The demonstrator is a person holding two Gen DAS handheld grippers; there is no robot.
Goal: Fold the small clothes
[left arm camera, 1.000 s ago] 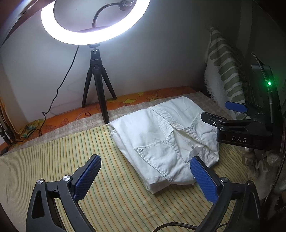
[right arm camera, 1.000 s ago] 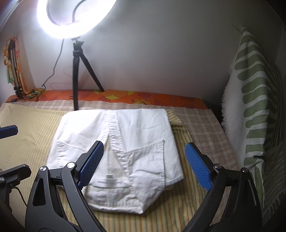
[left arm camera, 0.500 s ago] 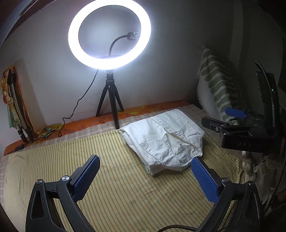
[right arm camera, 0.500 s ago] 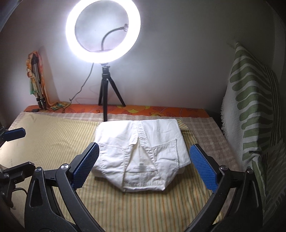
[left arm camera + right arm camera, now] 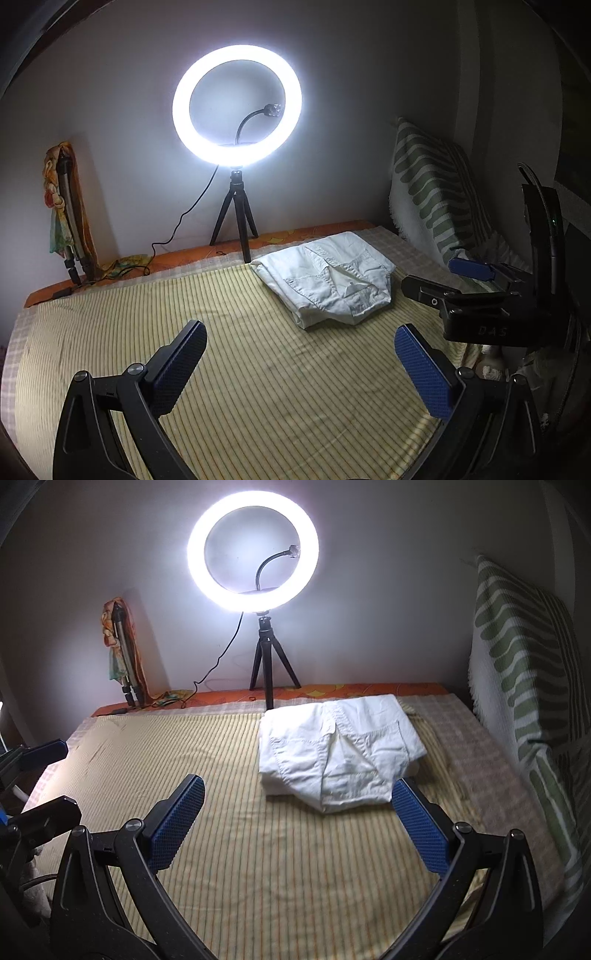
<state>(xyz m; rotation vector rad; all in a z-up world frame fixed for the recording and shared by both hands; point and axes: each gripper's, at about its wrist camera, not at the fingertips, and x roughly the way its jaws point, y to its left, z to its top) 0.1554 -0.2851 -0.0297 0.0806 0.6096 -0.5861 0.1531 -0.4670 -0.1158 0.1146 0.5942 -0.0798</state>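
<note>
A striped yellow bedsheet [image 5: 258,849] covers the bed, with a lit ring light [image 5: 253,552] on its tripod at the far edge. White folded shorts [image 5: 340,749] lie far right on the sheet. The left gripper [image 5: 301,363] and right gripper [image 5: 295,819], lettered "DAS" in the left view, hover spread wide, empty.

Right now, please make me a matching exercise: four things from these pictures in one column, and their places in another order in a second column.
Things:
1. white shorts
2. ring light
3. green-striped cushion
4. folded tripod

Places:
A. upright against the right wall
B. leaning in the far left corner
C. folded on the striped sheet
D. on a small stand at the back wall

Pairs: 1-C, 2-D, 3-A, 4-B
</note>
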